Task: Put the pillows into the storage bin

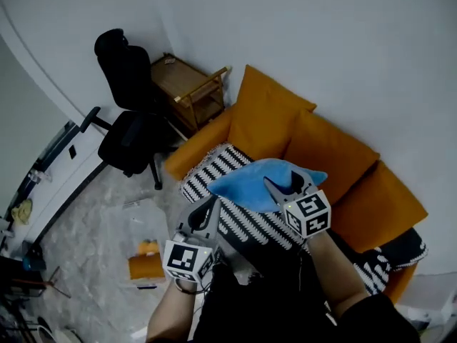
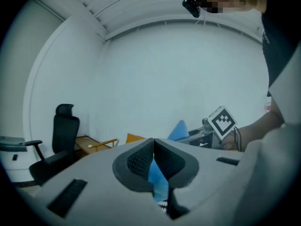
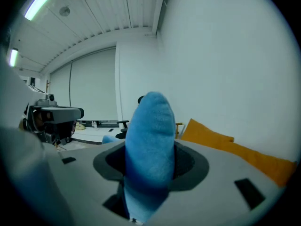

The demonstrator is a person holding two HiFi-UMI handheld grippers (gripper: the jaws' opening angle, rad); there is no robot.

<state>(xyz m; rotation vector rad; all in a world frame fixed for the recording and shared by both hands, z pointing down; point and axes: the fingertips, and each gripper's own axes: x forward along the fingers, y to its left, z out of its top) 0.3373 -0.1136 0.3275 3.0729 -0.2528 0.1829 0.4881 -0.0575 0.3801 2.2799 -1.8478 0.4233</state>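
Note:
A blue pillow (image 1: pixel 246 184) hangs above the orange sofa (image 1: pixel 371 213), and my right gripper (image 1: pixel 287 184) is shut on its right end. In the right gripper view the blue pillow (image 3: pixel 148 140) fills the space between the jaws of the right gripper (image 3: pixel 149 163). My left gripper (image 1: pixel 206 211) sits lower left, over a black-and-white striped pillow (image 1: pixel 239 224), its jaws shut. In the left gripper view the tips of the left gripper (image 2: pixel 153 157) meet. Blue cloth shows through the slit below them; I cannot tell whether it is pinched.
Two orange cushions (image 1: pixel 268 113) (image 1: pixel 328 152) lean on the sofa back. A black office chair (image 1: pixel 128 120) and a wooden side table (image 1: pixel 189 88) stand left of the sofa. A pale translucent object with something orange (image 1: pixel 146 263) lies on the floor.

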